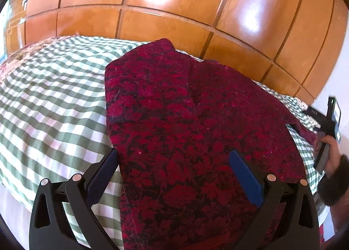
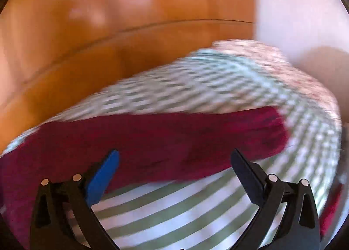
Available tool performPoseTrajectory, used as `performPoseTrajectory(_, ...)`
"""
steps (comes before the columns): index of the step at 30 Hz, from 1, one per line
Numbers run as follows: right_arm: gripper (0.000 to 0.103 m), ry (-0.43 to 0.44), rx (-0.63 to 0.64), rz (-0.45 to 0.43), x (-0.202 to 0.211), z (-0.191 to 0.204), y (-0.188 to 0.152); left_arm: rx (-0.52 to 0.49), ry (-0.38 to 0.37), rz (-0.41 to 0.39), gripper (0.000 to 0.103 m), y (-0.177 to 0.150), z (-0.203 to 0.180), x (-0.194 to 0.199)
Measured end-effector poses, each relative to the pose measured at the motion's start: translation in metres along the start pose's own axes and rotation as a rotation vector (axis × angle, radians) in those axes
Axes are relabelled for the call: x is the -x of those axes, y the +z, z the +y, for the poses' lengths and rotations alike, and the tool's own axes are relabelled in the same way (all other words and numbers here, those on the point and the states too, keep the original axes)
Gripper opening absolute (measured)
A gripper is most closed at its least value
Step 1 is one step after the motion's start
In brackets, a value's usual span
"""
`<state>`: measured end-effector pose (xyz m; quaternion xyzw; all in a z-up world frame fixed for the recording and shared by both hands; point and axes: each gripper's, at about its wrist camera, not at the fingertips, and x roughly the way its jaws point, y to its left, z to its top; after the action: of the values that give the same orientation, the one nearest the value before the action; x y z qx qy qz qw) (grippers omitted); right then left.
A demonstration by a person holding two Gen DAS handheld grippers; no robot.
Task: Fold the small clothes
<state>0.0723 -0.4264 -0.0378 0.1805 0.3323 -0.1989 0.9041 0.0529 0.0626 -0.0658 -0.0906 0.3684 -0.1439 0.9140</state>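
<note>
Over the near hem we hold the left gripper (image 1: 173,158) spread wide; the right gripper (image 2: 174,158) hangs empty, also wide. The garment (image 1: 185,108) lies flat on the checked bed (image 1: 54,97). We judge folding barely begun; next, pinch an edge.

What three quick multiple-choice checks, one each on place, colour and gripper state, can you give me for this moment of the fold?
1. Where does the garment lie?
A. on the checked bedcover
B. on the floor
C. hung on the wardrobe

2. What colour is the garment?
A. plain blue
B. red with a dark pattern
C. yellow

3. How does the left gripper stand?
A. shut on the garment
B. shut on nothing
C. open

Answers:
1 A, checked bedcover shows around it.
2 B, red with dark leafy print.
3 C, its fingers stand wide apart; the right gripper too.
</note>
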Motion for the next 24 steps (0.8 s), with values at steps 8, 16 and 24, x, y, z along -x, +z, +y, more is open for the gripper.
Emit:
performPoseTrajectory(8,0.101,0.340,0.333,0.086,0.005,0.141,-0.066,-0.175,0.024,-0.117,0.100,-0.004,-0.024,0.023)
performPoseTrajectory(16,0.101,0.250,0.404,0.185,-0.033,0.154,-0.094,-0.436,0.157,0.042,0.071,-0.032,-0.048,-0.025)
performPoseTrajectory(24,0.101,0.278,0.381,0.179,-0.035,0.138,-0.081,-0.280,0.090,0.023,0.024,0.004,-0.014,-0.002)
